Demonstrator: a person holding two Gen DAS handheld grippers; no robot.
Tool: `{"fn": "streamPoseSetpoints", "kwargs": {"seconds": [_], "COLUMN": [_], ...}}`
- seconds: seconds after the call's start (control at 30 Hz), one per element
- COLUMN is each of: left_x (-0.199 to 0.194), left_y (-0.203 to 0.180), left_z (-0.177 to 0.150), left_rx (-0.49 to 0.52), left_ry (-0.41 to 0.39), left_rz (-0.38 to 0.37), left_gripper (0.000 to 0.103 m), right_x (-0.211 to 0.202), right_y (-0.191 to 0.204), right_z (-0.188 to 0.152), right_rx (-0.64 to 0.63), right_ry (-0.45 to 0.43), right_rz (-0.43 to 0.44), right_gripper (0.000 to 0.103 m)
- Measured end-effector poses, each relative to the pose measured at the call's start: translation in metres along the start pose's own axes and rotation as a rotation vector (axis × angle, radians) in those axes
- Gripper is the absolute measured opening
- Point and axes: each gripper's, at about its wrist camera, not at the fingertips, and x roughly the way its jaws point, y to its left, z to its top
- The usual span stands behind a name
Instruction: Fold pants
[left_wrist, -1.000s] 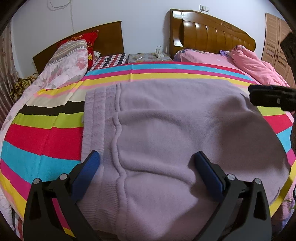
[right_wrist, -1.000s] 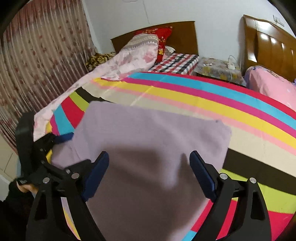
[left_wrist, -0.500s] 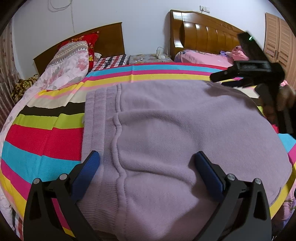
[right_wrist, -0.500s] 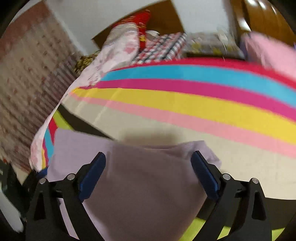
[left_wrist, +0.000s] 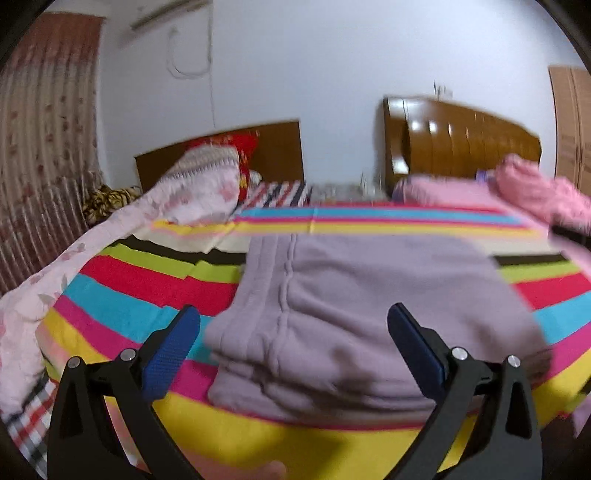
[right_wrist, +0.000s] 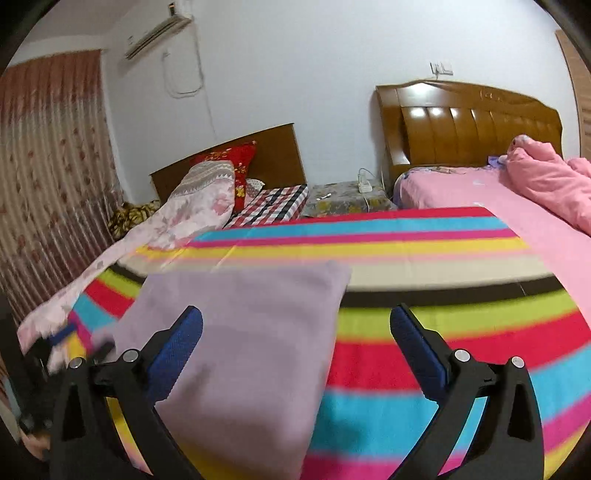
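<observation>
Pants (left_wrist: 362, 314) lie folded on the striped bed (right_wrist: 443, 325); both tongs, left (left_wrist: 291, 343) and right (right_wrist: 295, 347), gape wide, empty; folding looks finished, only tidying left

The left hand-held gripper (left_wrist: 293, 338) has two matte black angular arms, each tipped with a ribbed blue pad (left_wrist: 171, 349) and set with round silver screws (left_wrist: 128, 354). The right hand-held gripper (right_wrist: 295, 339) matches it: black arms, textured blue pads (right_wrist: 177, 349), silver screws (right_wrist: 461, 355) at 4 and 8 o'clock.
</observation>
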Motion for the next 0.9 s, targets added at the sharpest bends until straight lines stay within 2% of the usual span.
{"fn": "streamPoseSetpoints", "kwargs": {"seconds": [0.07,0.17,0.23,0.33,0.57,0.77,0.9], "left_x": [-0.023,-0.061,-0.084,-0.108,-0.125,-0.108,-0.103], "left_y": [0.000,0.001,0.002,0.002,-0.003,-0.016,-0.012], "left_z": [0.000,0.002,0.003,-0.004,-0.036,-0.066,-0.069], "left_rx": [-0.034,-0.069,-0.080,-0.115,-0.188,-0.159,-0.146], "left_ry": [-0.017,-0.096,-0.150,-0.180,-0.060,0.026,0.026], "left_rz": [0.015,0.096,0.107,0.140,0.121,0.135,0.208], "left_gripper": [0.101,0.101,0.102,0.102,0.102,0.102,0.102], "right_x": [-0.019,-0.046,-0.058,-0.082,-0.131,-0.115,-0.116], "right_y": [0.009,0.023,0.031,0.041,0.060,0.066,0.063], "right_z": [-0.021,-0.050,-0.063,-0.077,-0.098,-0.105,-0.108], "right_rx": [0.012,0.015,0.011,-0.011,-0.110,-0.137,-0.103], "right_ry": [-0.027,-0.092,-0.124,-0.163,-0.221,-0.161,-0.154], "right_rz": [-0.024,-0.047,-0.050,-0.049,-0.047,-0.041,-0.046], "right_gripper": [0.098,0.098,0.098,0.098,0.098,0.098,0.098]}}
